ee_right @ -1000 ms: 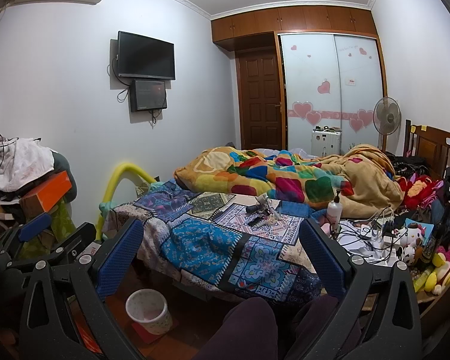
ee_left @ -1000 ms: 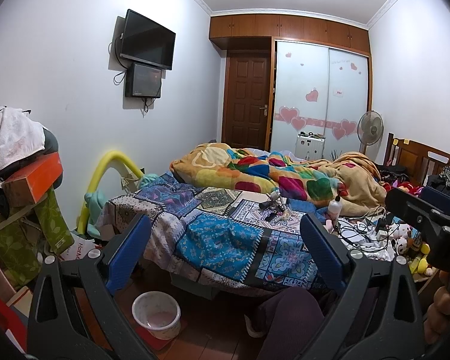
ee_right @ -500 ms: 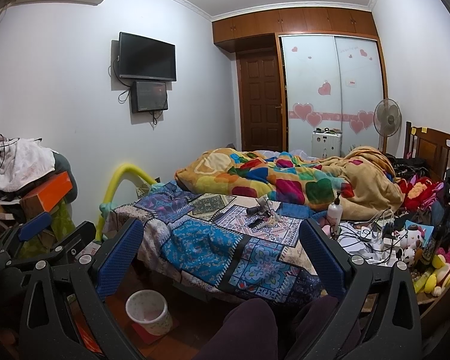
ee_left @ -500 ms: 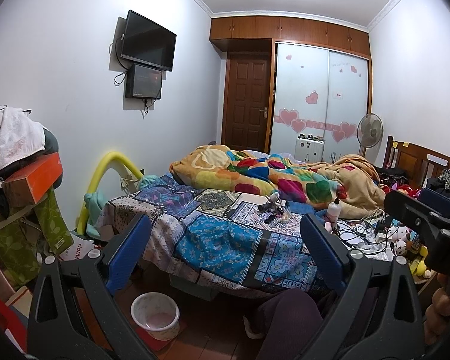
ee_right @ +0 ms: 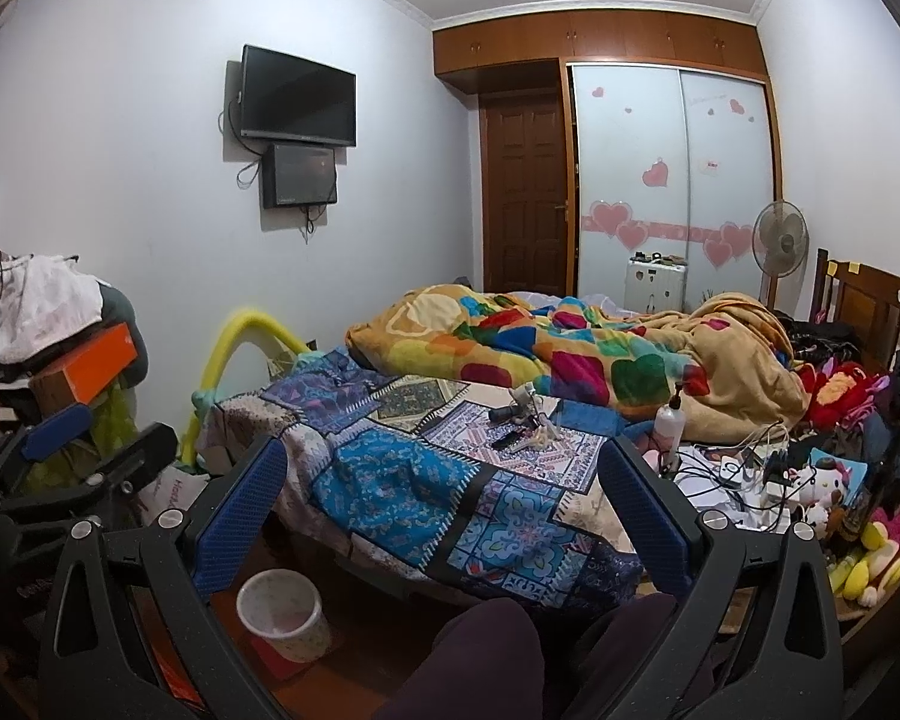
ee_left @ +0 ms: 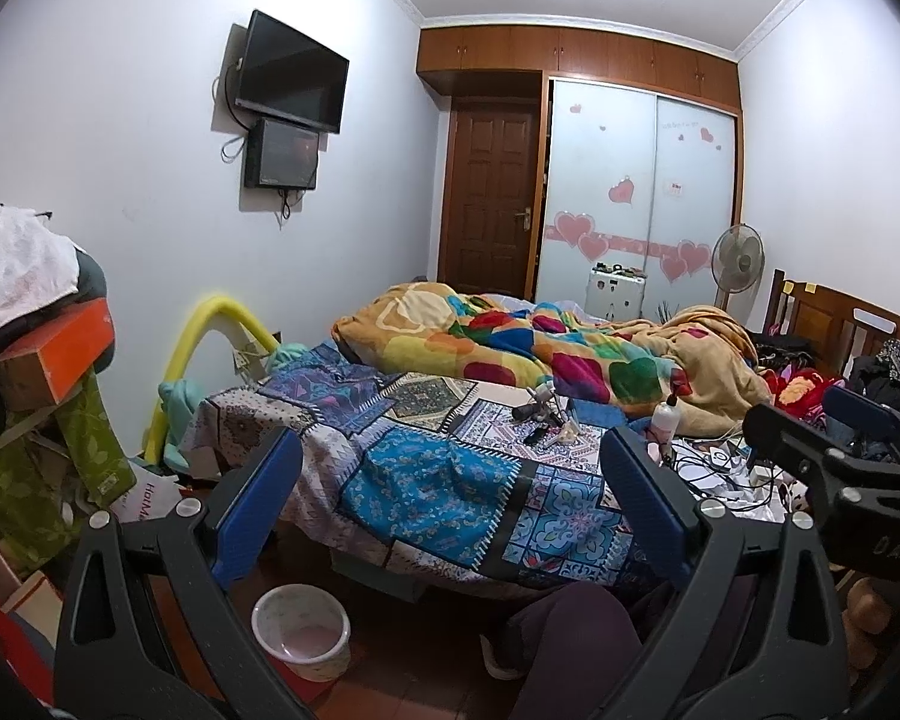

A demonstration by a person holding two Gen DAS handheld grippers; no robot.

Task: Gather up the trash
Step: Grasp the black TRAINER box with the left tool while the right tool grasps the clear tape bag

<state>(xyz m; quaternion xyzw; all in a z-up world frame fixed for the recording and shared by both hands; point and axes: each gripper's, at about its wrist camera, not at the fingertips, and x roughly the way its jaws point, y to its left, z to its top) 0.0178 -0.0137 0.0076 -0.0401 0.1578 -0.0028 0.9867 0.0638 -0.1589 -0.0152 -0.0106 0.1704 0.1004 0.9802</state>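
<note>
A white waste bin (ee_left: 302, 631) stands on the floor at the foot of the bed; it also shows in the right wrist view (ee_right: 282, 613). Small loose items (ee_left: 543, 420) lie on the patchwork bedspread (ee_left: 438, 480); the right wrist view shows them too (ee_right: 522, 426). My left gripper (ee_left: 450, 474) is open and empty, held in the air before the bed. My right gripper (ee_right: 444, 474) is open and empty, held the same way. The right gripper also shows at the right edge of the left wrist view (ee_left: 834, 450), and the left gripper at the left edge of the right wrist view (ee_right: 90, 450).
A white pump bottle (ee_right: 669, 420), cables and a power strip (ee_right: 744, 468) and plush toys (ee_right: 822, 486) crowd the bed's right side. A colourful duvet (ee_left: 540, 354) lies bunched behind. Boxes and clothes (ee_left: 36, 360) pile at the left. My knees (ee_right: 486, 654) are below.
Both views have shifted only slightly. Both grippers stay open and empty.
</note>
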